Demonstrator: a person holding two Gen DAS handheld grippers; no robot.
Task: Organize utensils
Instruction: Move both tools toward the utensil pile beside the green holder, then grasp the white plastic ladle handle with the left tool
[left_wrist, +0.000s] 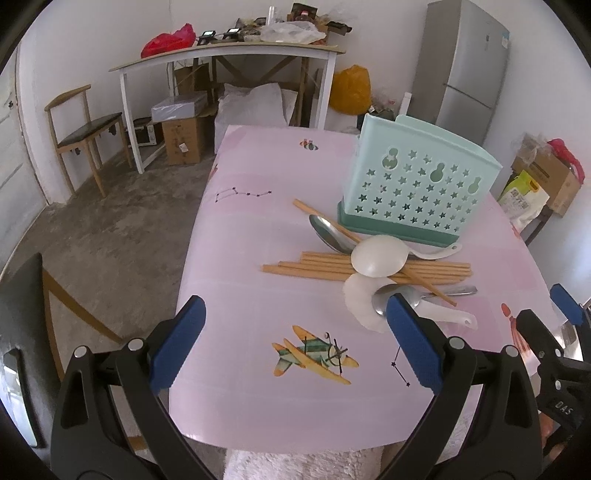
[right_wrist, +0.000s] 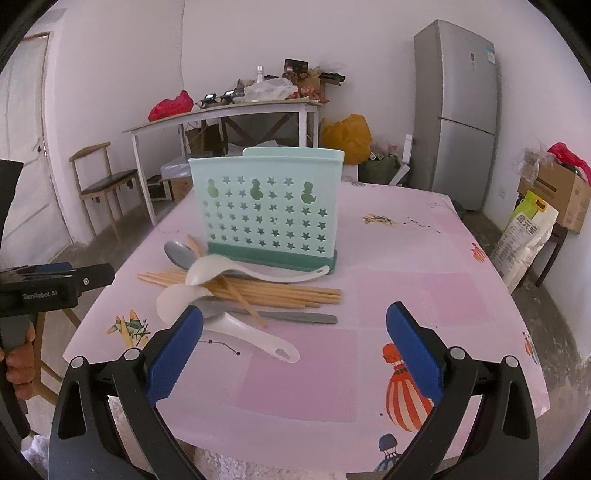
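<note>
- Left wrist view shows the left tongs (left_wrist: 295, 339) spread wide and empty, hovering over the near part of the desk (left_wrist: 240, 240), touching nothing.
- Chopsticks (left_wrist: 321, 264), metal spoons (left_wrist: 332, 230) and white spoons (left_wrist: 376, 260) lie in a loose, crossed heap just in front of the green holder (left_wrist: 417, 184), probably dumped there for sorting.
- Holder stands upright behind the heap, top open, so utensils can likely drop in from above.
- Right tongs (right_wrist: 295, 345) are also wide and empty, near the heap.
</note>
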